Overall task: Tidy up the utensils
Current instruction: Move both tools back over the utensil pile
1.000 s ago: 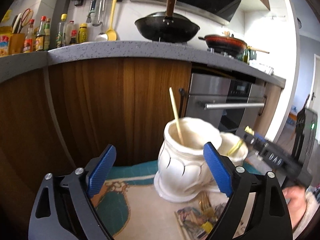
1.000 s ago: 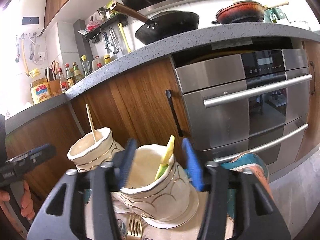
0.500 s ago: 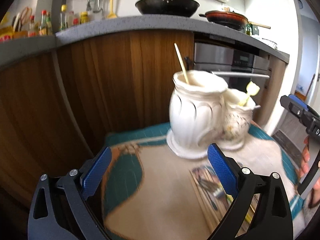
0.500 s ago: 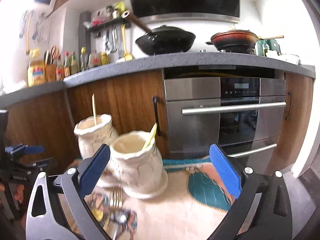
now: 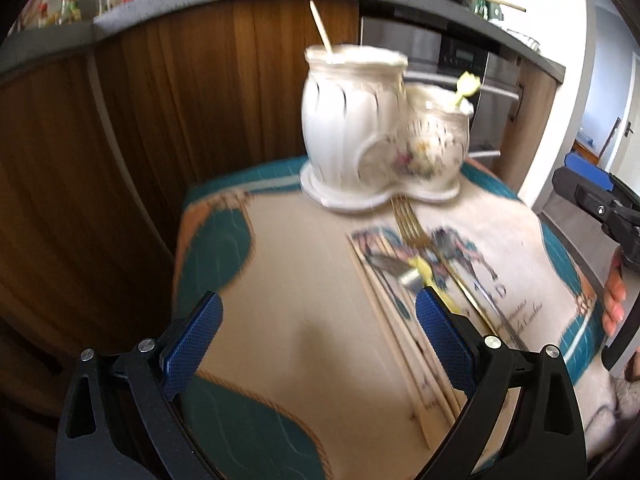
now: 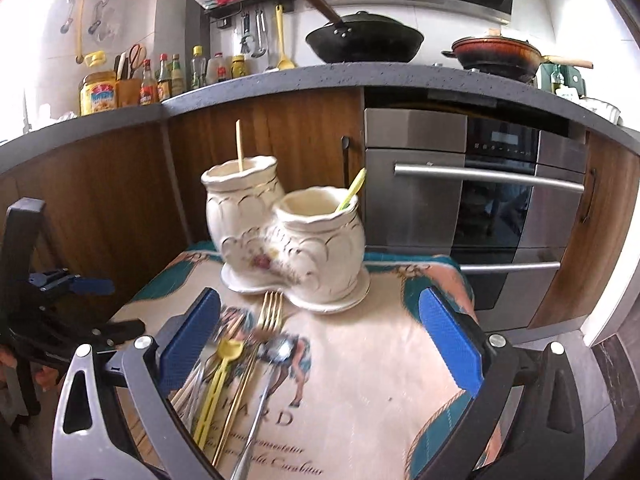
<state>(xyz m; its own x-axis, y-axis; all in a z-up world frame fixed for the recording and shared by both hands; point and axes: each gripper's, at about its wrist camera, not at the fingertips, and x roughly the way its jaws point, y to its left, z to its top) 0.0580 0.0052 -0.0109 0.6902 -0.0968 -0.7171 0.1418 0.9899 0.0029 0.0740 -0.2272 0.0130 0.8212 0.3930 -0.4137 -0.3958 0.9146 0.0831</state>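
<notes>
A white ceramic holder [image 6: 288,236] with two joined pots stands at the far side of a printed cloth [image 6: 360,380]. A chopstick [image 6: 239,144] stands in its tall pot and a yellow utensil [image 6: 352,194] in its short pot. In front of the holder lie a gold fork [image 6: 270,312], a yellow spoon [image 6: 222,368], a silver spoon [image 6: 276,354] and chopsticks [image 5: 400,340]. My right gripper [image 6: 320,296] hangs open over the cloth, with nothing between its pads. My left gripper [image 5: 316,300] is open too, tilted down at the cloth just left of the fork [image 5: 408,220] and the yellow spoon [image 5: 428,276].
Wooden cabinet doors [image 6: 280,140] and a steel oven [image 6: 480,208] rise close behind the cloth-covered stand. On the counter above them are a black wok [image 6: 364,40], a red pan and bottles. A hand [image 5: 612,300] holds the right gripper [image 5: 592,196] at the cloth's right edge.
My right jaws, narrow around the yellow utensil over the short pot, have spread wide and drawn back. My left gripper has sunk, tilted down and pulled back from the holder.
</notes>
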